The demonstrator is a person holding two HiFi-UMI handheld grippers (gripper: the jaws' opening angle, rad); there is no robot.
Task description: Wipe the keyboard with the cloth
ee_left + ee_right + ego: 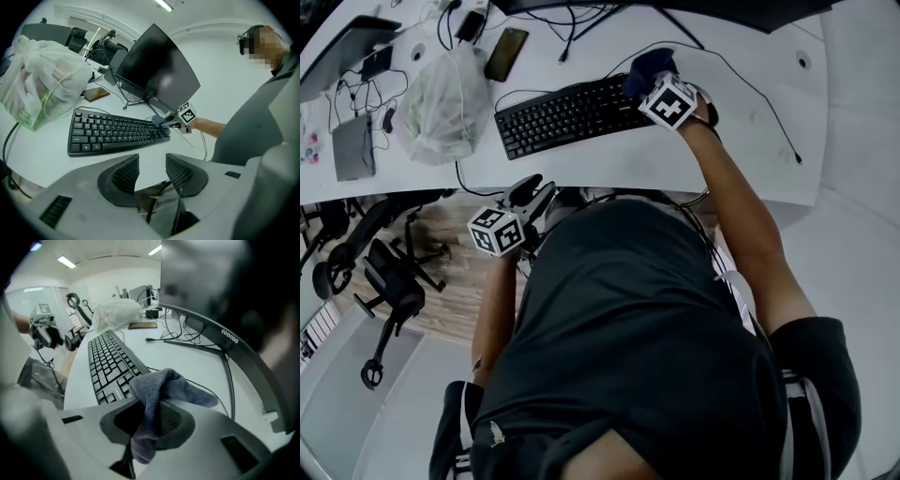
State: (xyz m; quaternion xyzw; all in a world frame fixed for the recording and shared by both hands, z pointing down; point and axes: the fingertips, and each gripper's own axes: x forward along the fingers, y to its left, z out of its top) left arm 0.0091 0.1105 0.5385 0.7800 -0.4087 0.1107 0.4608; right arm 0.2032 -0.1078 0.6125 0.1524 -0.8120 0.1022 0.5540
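The right gripper (152, 420) pinches the cloth (164, 383) at the right end of the keyboard (562, 114) on the bench (750, 122), while the left gripper (151, 165) hangs spread and empty off the near edge; wiping seems to be starting, and the next move calls for dragging the cloth leftward along the keys.

We see dim, cool, even light from ceiling strip lights (66, 261); shadows soft. Gripper views: strong fisheye, black corners. Monitor (206, 287) blurs close up; cloth (157, 390) fairly sharp.

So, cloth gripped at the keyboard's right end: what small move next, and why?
Probably sweep the right gripper leftward along the keyboard, cloth pressed on the keys: its jaws clamp the cloth at the right end, and the key rows stretch away leftward.
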